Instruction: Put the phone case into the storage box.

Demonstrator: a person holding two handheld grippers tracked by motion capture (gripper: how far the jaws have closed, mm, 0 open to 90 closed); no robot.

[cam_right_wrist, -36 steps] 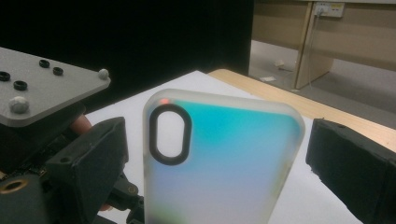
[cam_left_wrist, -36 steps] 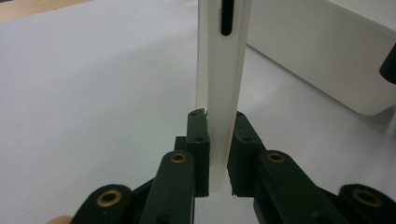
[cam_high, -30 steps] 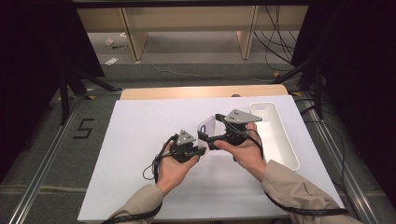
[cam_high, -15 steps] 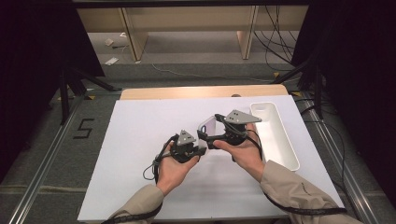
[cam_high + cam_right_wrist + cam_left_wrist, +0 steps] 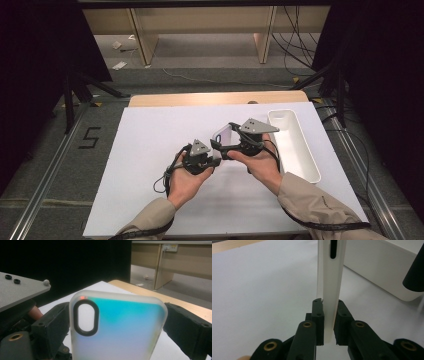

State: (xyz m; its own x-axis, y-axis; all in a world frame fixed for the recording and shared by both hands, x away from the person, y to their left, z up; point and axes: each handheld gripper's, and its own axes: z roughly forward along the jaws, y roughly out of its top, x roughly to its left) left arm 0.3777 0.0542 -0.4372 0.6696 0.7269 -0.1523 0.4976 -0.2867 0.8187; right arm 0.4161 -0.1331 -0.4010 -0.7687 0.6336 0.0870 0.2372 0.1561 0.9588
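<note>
A translucent white phone case (image 5: 223, 136) with a bluish sheen and an oval camera cutout is held above the white table top (image 5: 150, 150) between both grippers. My left gripper (image 5: 216, 160) is shut on its thin lower edge; in the left gripper view the pads (image 5: 318, 315) pinch the case (image 5: 331, 277) edge-on. My right gripper (image 5: 220, 146) reaches in from the right. In the right gripper view its jaws press on both long sides of the case (image 5: 117, 327), which faces the camera with its back. The left gripper's grey plate (image 5: 20, 291) shows at the left there.
A long white tray (image 5: 295, 145) lies along the table's right side, close behind the right hand; it shows as a white wall (image 5: 382, 267) in the left gripper view. A wooden strip (image 5: 215, 98) borders the far edge. Desk legs and cables stand on the floor beyond.
</note>
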